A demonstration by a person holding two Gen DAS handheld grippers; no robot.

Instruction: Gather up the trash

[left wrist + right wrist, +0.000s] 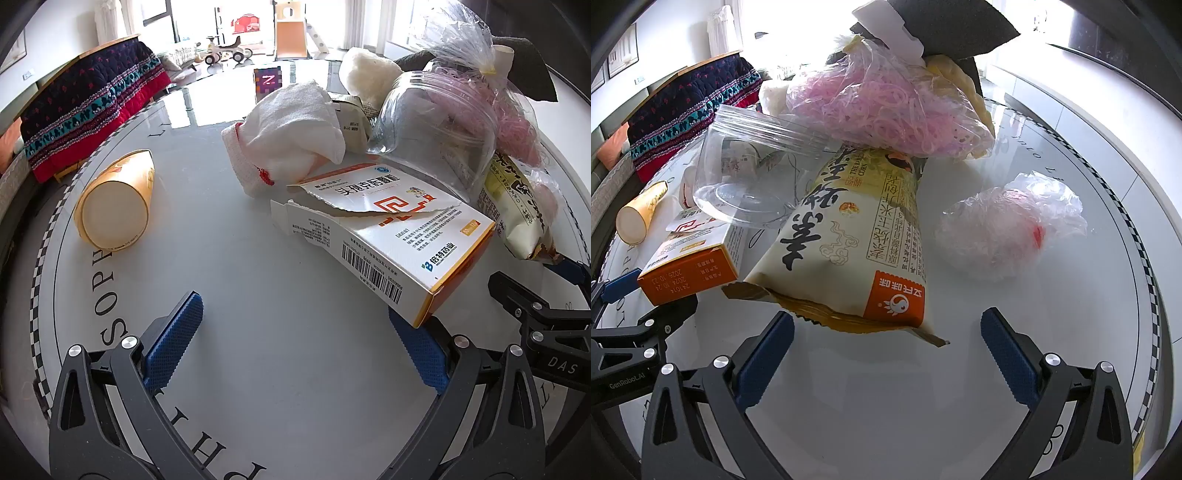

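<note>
Cardboard, plastic and paper litter is heaped at the middle of the round table [258, 295], so collecting looks barely begun. The left gripper [295, 343] hangs spread wide and empty, its right pad tucked under a corner of the torn medicine box [388, 236]. The right gripper [886, 354] is likewise released, facing the snack bag [849, 236]. Next, each needs closing on its nearest piece; the paper cup [114, 199] lies toward the left edge.

Glossy table [258, 280], torn cardboard box [391, 236], clear plastic jar [753, 173].
</note>
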